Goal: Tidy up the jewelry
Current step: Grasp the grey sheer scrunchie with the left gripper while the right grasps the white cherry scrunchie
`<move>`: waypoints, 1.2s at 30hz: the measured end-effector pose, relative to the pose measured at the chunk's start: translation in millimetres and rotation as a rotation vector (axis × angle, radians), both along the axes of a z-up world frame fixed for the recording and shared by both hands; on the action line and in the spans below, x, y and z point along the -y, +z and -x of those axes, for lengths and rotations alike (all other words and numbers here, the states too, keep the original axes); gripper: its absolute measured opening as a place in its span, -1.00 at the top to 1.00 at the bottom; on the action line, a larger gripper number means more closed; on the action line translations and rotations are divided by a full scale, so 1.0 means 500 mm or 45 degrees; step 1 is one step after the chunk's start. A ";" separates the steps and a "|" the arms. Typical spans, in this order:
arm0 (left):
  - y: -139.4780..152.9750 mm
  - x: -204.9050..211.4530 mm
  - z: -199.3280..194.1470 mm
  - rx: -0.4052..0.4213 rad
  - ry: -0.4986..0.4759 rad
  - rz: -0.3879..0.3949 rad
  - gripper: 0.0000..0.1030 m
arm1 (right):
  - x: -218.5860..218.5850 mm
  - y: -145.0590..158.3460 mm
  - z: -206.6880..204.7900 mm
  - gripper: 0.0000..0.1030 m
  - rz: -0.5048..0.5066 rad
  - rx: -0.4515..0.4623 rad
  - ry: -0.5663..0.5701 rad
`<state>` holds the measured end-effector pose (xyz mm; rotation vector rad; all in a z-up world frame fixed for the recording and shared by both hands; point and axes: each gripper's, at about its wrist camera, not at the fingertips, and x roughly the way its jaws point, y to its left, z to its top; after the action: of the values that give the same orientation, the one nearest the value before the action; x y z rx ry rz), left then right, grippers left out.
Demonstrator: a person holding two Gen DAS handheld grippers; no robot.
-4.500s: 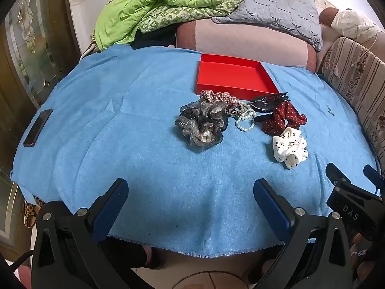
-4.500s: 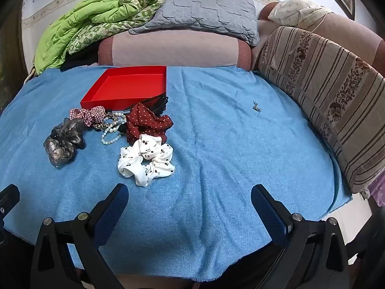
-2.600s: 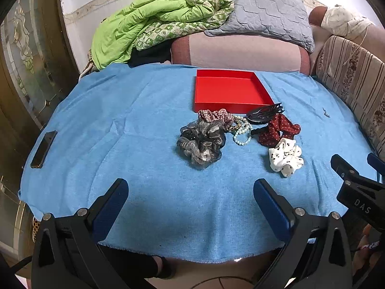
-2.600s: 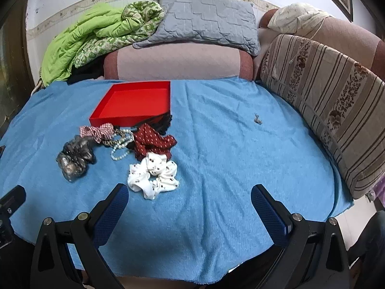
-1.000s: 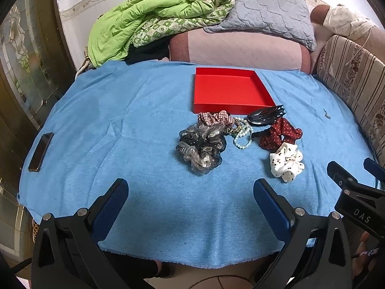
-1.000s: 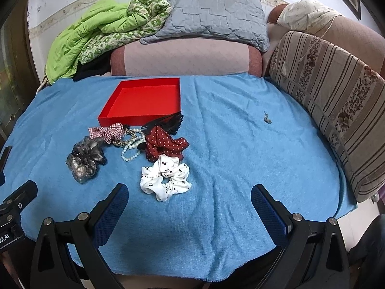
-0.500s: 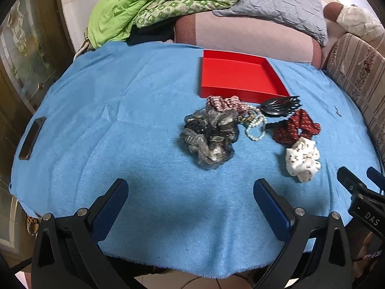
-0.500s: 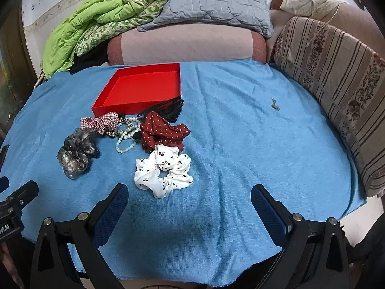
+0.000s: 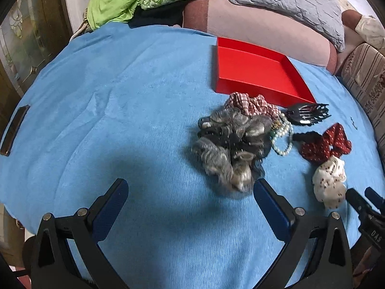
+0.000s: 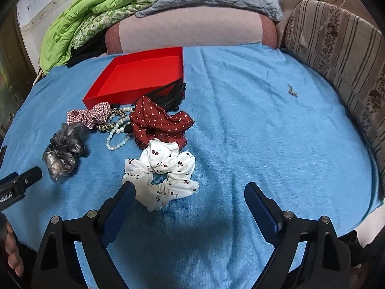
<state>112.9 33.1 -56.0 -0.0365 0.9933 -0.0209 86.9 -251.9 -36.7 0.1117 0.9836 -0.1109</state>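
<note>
Over the blue-covered tabletop (image 10: pixel 252 125), the right gripper (image 10: pixel 189 196) has fingers spread wide, just narrowing, around nothing; its left finger (image 10: pixel 120 207) overlaps the white scrunchie (image 10: pixel 166 166). The left gripper (image 9: pixel 190 197) is spread too, empty, beside the grey scrunchie (image 9: pixel 228 149). The black hair claw (image 9: pixel 306 114) lies crosswise beside the red tray (image 9: pixel 255 72).

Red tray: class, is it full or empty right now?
Empty: the red tray shows only bare red floor in both views.

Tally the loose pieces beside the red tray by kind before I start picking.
Scrunchies: 4 (grey, checked, red dotted, white cherry)
Bead strands: 2, tangled (pearl, gold-and-dark)
Hair claw: 1
Total: 7
</note>
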 end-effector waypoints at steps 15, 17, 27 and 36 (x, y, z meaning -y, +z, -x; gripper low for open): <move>-0.066 0.006 -0.073 -0.051 -0.023 0.063 -0.99 | 0.002 -0.065 -0.055 -0.62 -0.064 -0.065 0.028; -0.072 0.005 -0.078 -0.061 -0.025 0.086 -0.78 | 0.004 -0.072 -0.061 -0.57 -0.074 -0.076 0.025; -0.067 0.033 -0.073 -0.078 -0.110 0.076 0.65 | -0.008 -0.082 -0.061 0.19 -0.130 -0.080 0.078; -0.022 0.024 -0.032 -0.057 -0.078 0.094 0.74 | -0.029 -0.062 -0.048 0.81 -0.141 -0.045 0.152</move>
<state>129.2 21.3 -67.1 -0.0749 1.0380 -0.1133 111.1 -237.5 -67.6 0.1529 1.0290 0.0511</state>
